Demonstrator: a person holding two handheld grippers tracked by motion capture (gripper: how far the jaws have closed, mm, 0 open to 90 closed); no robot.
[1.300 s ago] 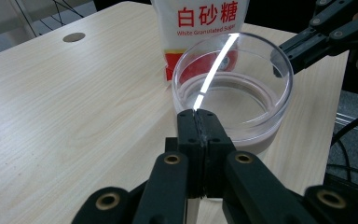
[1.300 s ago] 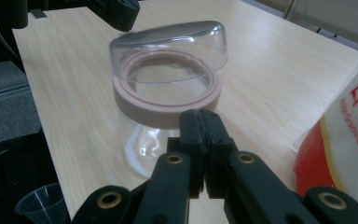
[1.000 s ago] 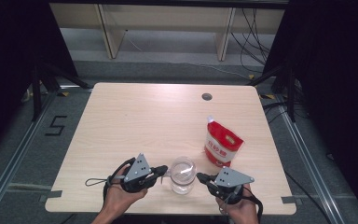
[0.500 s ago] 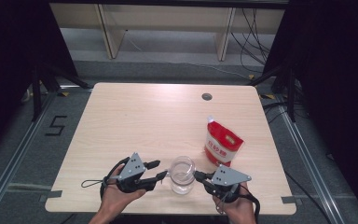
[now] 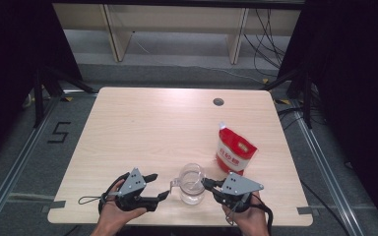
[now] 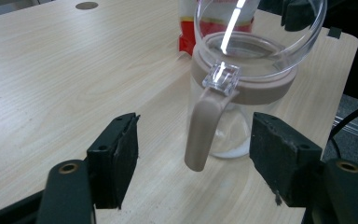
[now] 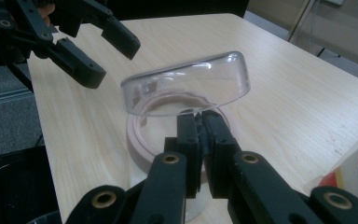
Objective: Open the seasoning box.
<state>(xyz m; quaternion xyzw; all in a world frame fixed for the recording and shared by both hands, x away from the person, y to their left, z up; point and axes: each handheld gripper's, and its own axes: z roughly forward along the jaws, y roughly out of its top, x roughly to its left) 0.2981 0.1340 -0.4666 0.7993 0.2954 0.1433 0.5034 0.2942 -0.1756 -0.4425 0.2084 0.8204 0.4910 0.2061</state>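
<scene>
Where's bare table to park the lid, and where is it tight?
Free: the whole far half up to the cable hole, and the left side beyond the left claw. Crowded: near edge, where the jar sits between both claws, right claw shut on its lid, red pouch just behind.

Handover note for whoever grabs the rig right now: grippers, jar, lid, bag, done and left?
Left gripper: jaws have just been opening, now apart either side of the jar handle, pads off it.
Right gripper: shut on the clear lid, holding it tilted up over the mouth.
Jar: upright at the table's near edge, between the hands.
Red bag: standing behind the jar to the right, untouched.
Done: lid lifted. Left: probably filling from the bag, then closing.
</scene>
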